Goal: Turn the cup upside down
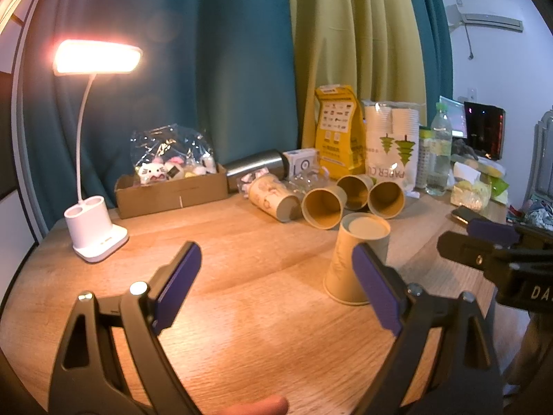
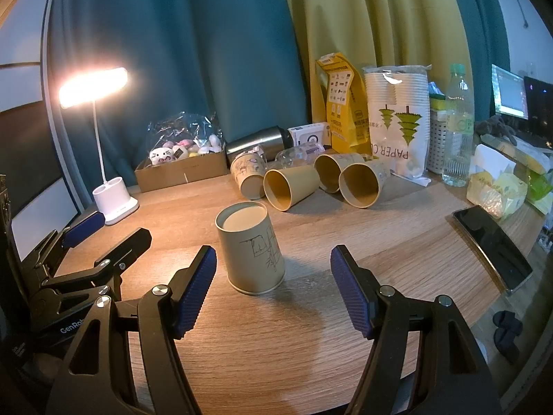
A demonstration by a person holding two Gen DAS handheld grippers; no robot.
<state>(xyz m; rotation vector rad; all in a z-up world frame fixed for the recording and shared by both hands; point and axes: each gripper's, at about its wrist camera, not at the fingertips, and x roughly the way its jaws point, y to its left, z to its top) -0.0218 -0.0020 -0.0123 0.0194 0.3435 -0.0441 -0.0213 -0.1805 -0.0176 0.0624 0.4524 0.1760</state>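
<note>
A tan paper cup (image 2: 250, 250) with a line drawing stands upside down on the wooden table (image 2: 276, 346), base up. It also shows in the left wrist view (image 1: 356, 259), partly behind my left gripper's right finger. My right gripper (image 2: 273, 269) is open and empty, with the cup just ahead between its fingers, not touching. My left gripper (image 1: 276, 266) is open and empty, left of the cup. Each gripper shows at the edge of the other's view: the left gripper (image 2: 100, 231), the right gripper (image 1: 480, 238).
Several paper cups (image 2: 290, 186) lie on their sides behind the standing one. A lit desk lamp (image 2: 115, 204), a cardboard box of toys (image 2: 179, 169), a steel flask (image 2: 257, 143), a cup sleeve bag (image 2: 397, 117), a bottle (image 2: 456, 128) and a phone (image 2: 490, 242) surround them.
</note>
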